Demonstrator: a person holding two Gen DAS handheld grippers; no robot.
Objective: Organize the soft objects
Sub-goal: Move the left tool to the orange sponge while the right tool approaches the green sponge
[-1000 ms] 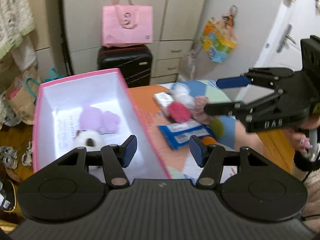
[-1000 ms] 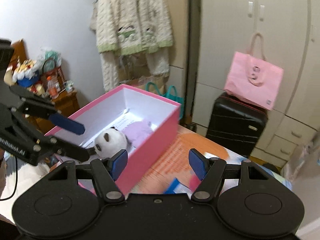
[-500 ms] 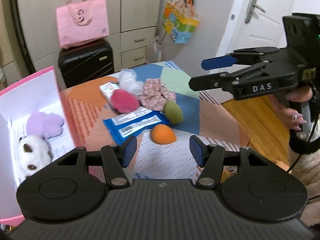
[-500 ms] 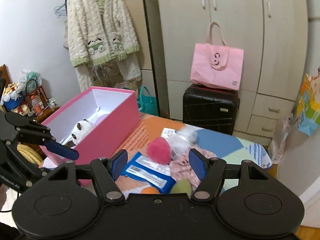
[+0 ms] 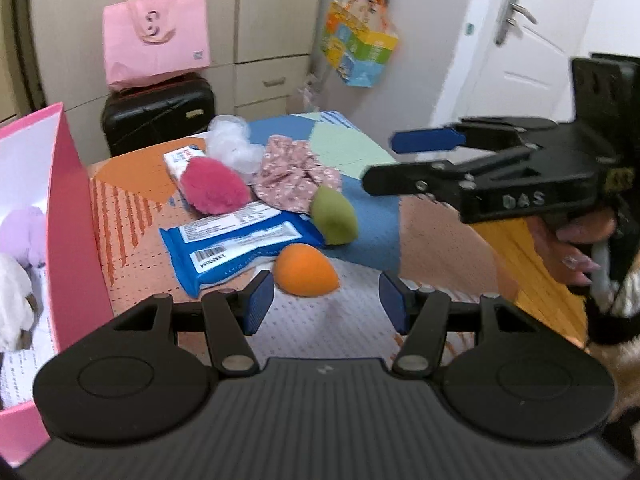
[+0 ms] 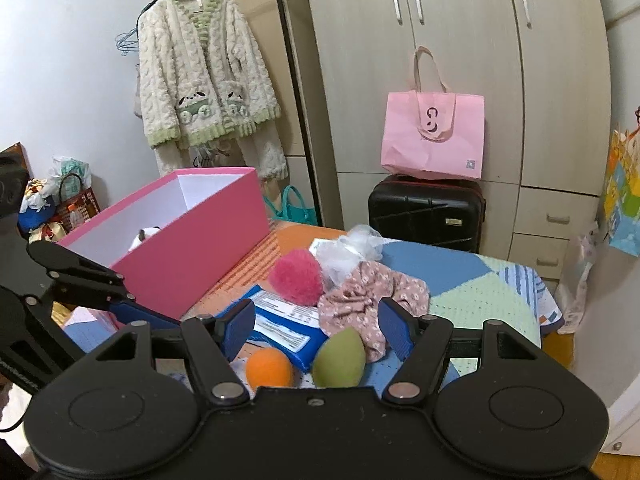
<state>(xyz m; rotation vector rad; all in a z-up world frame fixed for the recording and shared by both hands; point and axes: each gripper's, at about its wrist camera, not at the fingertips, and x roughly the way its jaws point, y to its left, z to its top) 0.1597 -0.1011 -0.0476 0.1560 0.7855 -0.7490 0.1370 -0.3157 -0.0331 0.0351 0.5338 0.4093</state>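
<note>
Both grippers are released and empty: the left gripper (image 5: 326, 300) hangs just near of the orange sponge (image 5: 306, 275), the right gripper (image 6: 316, 326) over the green sponge (image 6: 339, 359). Crowded so close, the two could collide or nudge a sponge off the bench (image 5: 360, 236). Only the left view shows the purple plush (image 5: 22, 236) in the pink box (image 6: 192, 248).

A pink box (image 6: 192, 248) with white inner walls stands beside a magenta pompom (image 6: 296, 276), an orange sponge (image 6: 269, 368) and an olive-green sponge (image 6: 339, 360). A pink floral scrunchie (image 6: 372, 300) and a blue-and-white packet (image 6: 280, 326) lie on the worktop's (image 6: 480, 292) orange, blue and mint patchwork cloth.
</note>
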